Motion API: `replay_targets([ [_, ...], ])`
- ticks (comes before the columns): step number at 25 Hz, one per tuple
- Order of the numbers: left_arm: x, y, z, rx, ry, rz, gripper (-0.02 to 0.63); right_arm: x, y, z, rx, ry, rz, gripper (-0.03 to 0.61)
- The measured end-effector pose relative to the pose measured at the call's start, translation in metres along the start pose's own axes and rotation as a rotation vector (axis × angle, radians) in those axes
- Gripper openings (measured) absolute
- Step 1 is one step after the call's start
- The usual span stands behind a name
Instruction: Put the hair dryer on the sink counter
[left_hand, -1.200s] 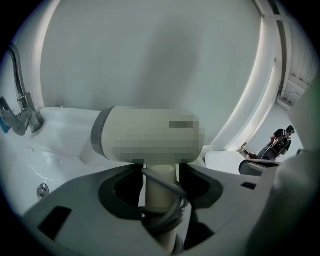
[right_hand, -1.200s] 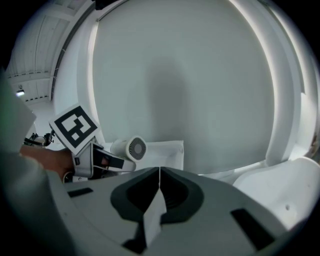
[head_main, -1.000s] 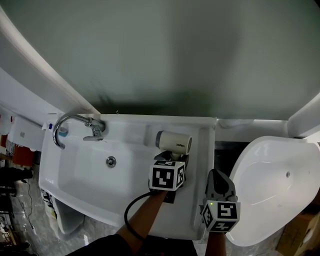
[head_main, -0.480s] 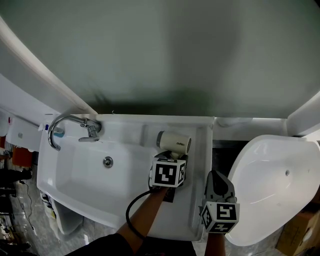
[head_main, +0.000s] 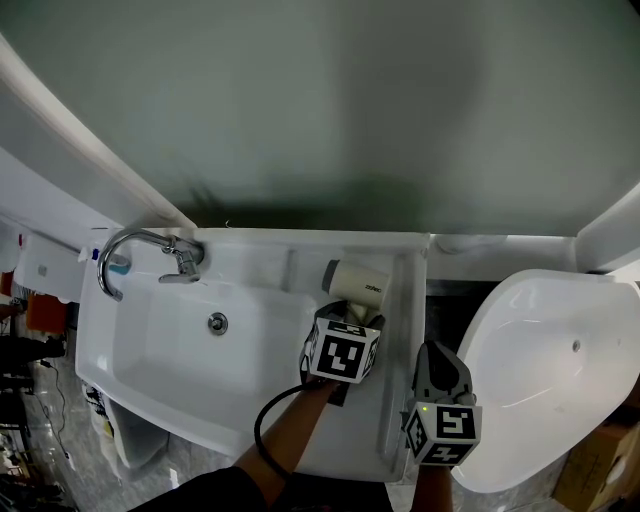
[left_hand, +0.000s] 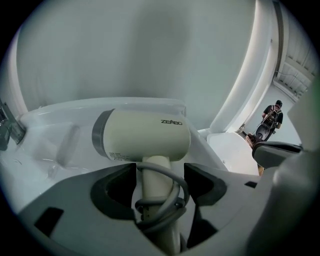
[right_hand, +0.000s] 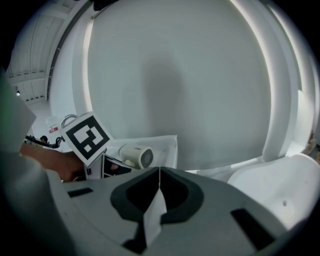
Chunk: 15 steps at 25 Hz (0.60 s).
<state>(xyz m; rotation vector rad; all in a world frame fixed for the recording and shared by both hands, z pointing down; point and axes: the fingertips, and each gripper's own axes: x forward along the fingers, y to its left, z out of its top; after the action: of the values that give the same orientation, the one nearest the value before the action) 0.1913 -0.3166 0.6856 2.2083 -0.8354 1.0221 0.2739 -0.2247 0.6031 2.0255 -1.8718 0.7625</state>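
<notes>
A: Where is the cream, barrel-shaped plastic hair dryer right now?

B: It is lying on the far right ledge of the white ceramic sink tabletop, just right of the basin. Its handle points back toward the near edge.

A: And what about the grip?

B: The left hand-held gripper is opening. The handle stands between its spread jaws, and I see a gap on each side, so the pads no longer press on it. The right hand-held gripper hangs near the right side with its jaws pressed together and nothing in them.

A: What could go wrong?

B: I think the grey cord is the main risk. It is wound round the handle, right between the jaws. If a loop catches on a jaw during a pull-back, it could drag the dryer along the ledge, perhaps off the near edge or into the basin. The round barrel might also roll left toward the basin, because the ledge is narrow.

A: Is there any writing?

B: There is dark lettering on the barrel that reads roughly "ZEABO". A small block of print sits near the grey band at its back end, but it is too fine to read. The cubes on the grippers carry only black-and-white square markers, no words.
</notes>
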Motion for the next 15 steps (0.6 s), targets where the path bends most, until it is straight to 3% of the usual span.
replay_targets([
  [7, -0.014, -0.001, -0.001, -0.007, -0.026, 0.000, 0.281, -0.004, 0.003, 0.002, -0.005, -0.007, 0.002, 0.021],
  [15, -0.043, -0.008, 0.006, -0.001, -0.118, -0.006, 0.281, -0.016, 0.007, 0.002, -0.006, -0.033, 0.001, 0.021],
])
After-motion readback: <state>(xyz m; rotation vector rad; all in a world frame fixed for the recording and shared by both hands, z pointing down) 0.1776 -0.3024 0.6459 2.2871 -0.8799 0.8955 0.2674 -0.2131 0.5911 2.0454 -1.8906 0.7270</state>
